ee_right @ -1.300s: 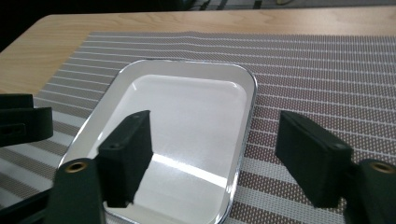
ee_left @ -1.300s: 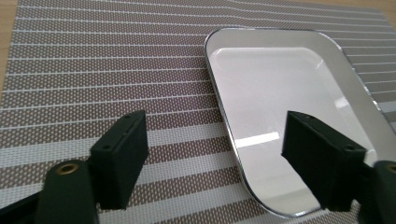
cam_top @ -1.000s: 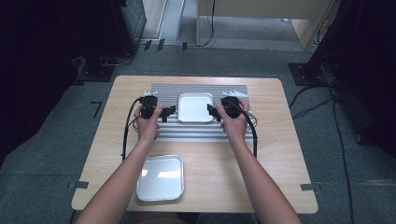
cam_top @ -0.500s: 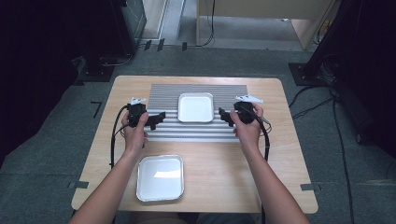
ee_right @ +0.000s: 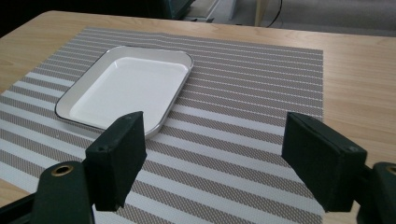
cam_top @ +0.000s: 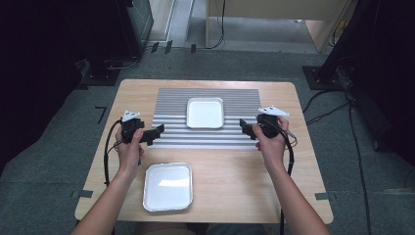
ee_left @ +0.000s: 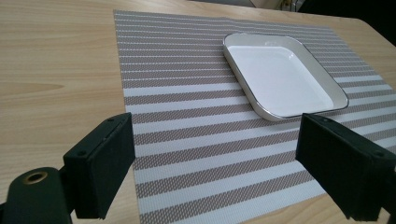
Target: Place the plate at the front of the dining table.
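A wooden table (cam_top: 235,196) stands on grey carpet and carries a striped mat (cam_top: 208,118) whose long side runs left to right. A white dish (cam_top: 205,112) lies flat at the mat's middle, and a metal tray (cam_top: 168,186) lies near the front edge. The left tool (cam_top: 155,133) and the right tool (cam_top: 243,126) hover at the mat's two ends, both with jaws wide apart and empty.

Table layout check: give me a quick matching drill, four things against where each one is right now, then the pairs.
Things:
1. white tray with dark rim
2. metal tray
3. left tool
4. right tool

Places:
A. on bare wood at the near edge of the table
B. over the striped placemat's right edge, open
C. on the placemat, toward its far side
D. over the placemat's left edge, open

Pairs: 1-C, 2-A, 3-D, 4-B
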The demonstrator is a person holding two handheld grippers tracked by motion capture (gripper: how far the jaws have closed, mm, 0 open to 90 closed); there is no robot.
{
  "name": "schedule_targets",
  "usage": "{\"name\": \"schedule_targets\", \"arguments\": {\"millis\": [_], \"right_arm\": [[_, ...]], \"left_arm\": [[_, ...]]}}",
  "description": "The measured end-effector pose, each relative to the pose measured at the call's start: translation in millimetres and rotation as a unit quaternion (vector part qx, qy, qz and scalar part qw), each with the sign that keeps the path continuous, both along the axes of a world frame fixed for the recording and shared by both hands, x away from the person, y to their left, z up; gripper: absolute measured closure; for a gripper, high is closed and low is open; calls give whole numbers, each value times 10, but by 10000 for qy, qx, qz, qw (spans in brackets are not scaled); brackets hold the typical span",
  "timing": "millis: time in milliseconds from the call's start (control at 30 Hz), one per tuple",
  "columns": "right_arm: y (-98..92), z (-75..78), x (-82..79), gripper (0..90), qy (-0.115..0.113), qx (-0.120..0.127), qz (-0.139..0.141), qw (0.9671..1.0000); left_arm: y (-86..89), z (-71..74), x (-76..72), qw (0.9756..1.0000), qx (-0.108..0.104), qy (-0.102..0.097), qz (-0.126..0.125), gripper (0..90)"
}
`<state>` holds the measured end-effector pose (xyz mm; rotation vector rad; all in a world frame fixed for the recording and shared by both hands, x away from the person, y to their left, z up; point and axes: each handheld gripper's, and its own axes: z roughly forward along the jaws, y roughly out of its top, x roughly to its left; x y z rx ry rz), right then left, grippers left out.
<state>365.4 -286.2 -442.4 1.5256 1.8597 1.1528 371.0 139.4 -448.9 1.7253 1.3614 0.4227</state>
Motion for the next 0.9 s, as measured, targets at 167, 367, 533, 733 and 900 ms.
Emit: {"name": "schedule_targets", "arguments": {"millis": [167, 367, 533, 733, 900], "right_arm": [[-97, -15, -109, 223, 41, -129, -20, 9999], [-237, -44, -263, 224, 77, -207, -67, 9997], [-332, -68, -379, 224, 84, -172, -94, 9998], [-458, -107, -517, 224, 92, -72, -167, 9998], [-587, -166, -641, 225, 136, -24, -261, 9996]], "left_arm": [[111, -20, -117, 10000, 78, -45, 10, 115], [257, -48, -266, 9999, 110, -100, 34, 113], [356, -52, -385, 9997, 113, -192, 81, 112], [439, -68, -519, 9995, 160, -270, 75, 110], [507, -109, -612, 9993, 199, -289, 117, 110]]}}
